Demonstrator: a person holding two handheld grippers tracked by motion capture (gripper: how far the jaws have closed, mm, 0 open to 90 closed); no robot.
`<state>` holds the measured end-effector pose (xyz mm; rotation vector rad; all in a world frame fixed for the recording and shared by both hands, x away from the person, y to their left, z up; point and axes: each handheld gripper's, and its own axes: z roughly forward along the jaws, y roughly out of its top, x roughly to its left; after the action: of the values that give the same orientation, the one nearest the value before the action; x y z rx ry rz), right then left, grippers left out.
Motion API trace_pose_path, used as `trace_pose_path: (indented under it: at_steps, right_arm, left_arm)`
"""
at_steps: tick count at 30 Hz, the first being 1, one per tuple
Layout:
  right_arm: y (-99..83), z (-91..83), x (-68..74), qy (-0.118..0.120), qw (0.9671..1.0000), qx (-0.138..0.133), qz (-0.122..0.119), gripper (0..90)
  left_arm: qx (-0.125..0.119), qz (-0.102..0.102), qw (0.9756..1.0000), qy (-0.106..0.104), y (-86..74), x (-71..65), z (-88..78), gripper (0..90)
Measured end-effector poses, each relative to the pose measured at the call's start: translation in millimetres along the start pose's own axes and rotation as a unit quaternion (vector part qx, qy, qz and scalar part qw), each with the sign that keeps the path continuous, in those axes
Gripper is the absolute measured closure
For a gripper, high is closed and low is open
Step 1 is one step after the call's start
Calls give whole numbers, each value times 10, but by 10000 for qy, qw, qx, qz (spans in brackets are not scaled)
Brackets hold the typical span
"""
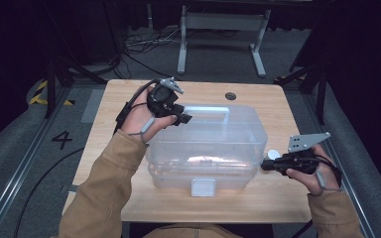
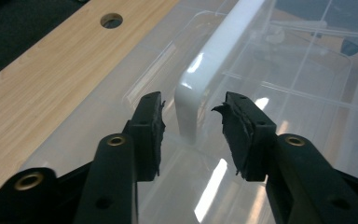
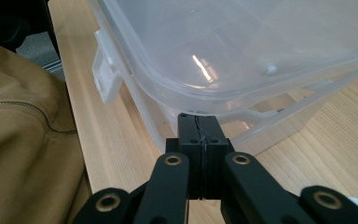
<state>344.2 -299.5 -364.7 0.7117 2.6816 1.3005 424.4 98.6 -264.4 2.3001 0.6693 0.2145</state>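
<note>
A clear plastic storage box (image 1: 208,148) with a clear lid and a white handle (image 1: 206,110) stands mid-table. My left gripper (image 1: 183,119) hovers over the lid's left end. In the left gripper view it (image 2: 193,123) is open, its jaws standing on either side of the handle's end (image 2: 214,60) without touching it. My right gripper (image 1: 264,166) lies low at the box's right side. There it (image 3: 199,123) is shut with nothing between the jaws, and its tips sit against the box (image 3: 242,51) just under the lid's rim.
The wooden table (image 1: 124,99) has a round hole (image 1: 230,95) behind the box. A white latch (image 1: 203,187) hangs at the box's front side. A small white disc (image 1: 274,154) lies by the right gripper. A tan sleeve (image 3: 23,140) is close on the near side.
</note>
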Motion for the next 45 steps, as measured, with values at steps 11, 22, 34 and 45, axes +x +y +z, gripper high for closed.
trace_pose_path:
  at_steps: [11,22,34,45]
  right_arm:
    - [59,-7,-27,-43,9999,-141,-31,900]
    - [142,-79,-44,-246,9985,-487,-73,900]
    - [259,-109,-100,-533,9961,-707,13,900]
    - [347,-146,-126,-718,9896,-1222,248,900]
  left_arm:
    - [-359,-143,9992,52,-108,-28,-318,626]
    - [-640,-225,9977,6,-182,-81,-613,717]
    - [-726,-227,9971,-104,-349,-234,-821,720]
    - [-766,-205,9964,-299,-490,-371,-847,724]
